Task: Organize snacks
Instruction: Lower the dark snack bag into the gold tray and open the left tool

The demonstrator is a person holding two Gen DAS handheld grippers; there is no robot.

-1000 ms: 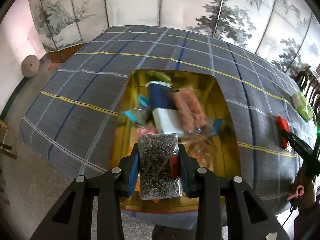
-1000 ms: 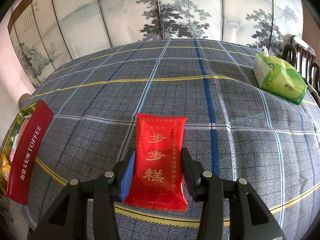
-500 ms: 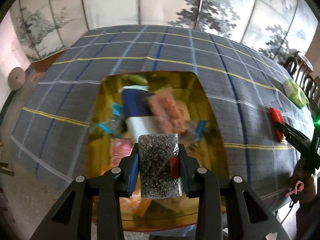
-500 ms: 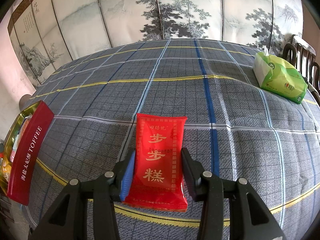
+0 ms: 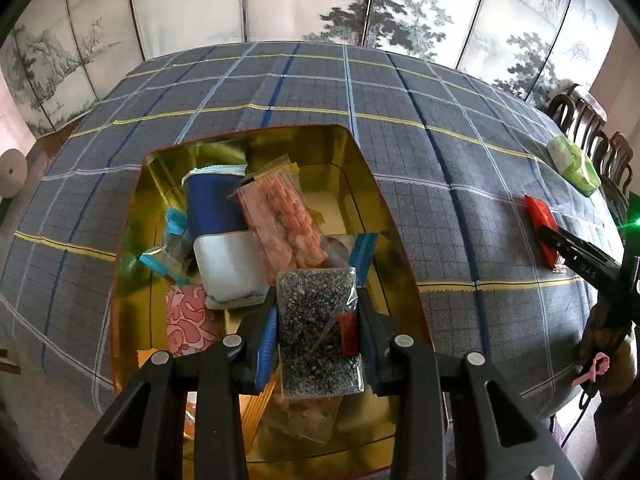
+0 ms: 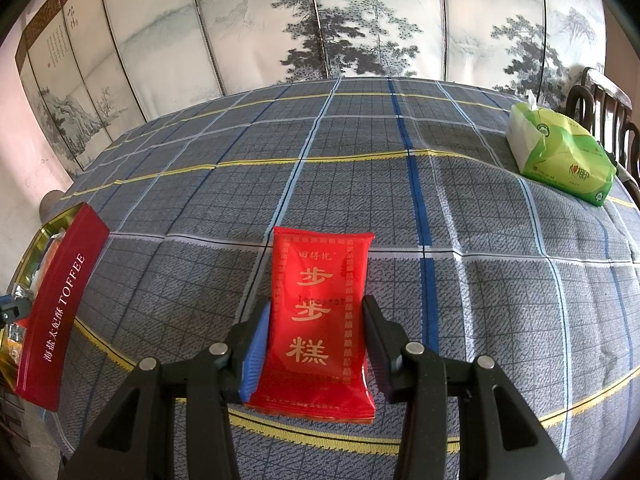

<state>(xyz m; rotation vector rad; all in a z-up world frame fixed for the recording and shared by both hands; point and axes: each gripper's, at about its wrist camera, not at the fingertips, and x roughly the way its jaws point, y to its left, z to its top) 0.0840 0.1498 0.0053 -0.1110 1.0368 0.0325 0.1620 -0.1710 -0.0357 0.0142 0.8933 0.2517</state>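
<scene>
My left gripper has swung further over the gold tin in the last second: the tin sat higher and smaller in the left view before, and now it fills the middle and lower frame, with the open interior right under my fingers. The jaws are narrow and pressed on both sides of a clear seed packet (dark speckled contents, a small red label at its right edge), which hangs above the heap already in the tin: a blue-and-white pouch, a pinkish packet and other wrappers. I judge this one is about ready to drop, so the left side of the job is close to another item stored.

My right gripper has not budged. Its jaws sit partly open either side of the red packet, lying flat on the checked cloth in the lower centre of the right view; the pads look to be touching its edges, with the packet not lifted. The tin's red lid leans at far left there, the green tissue pack upper right. That red packet is my next candidate.
</scene>
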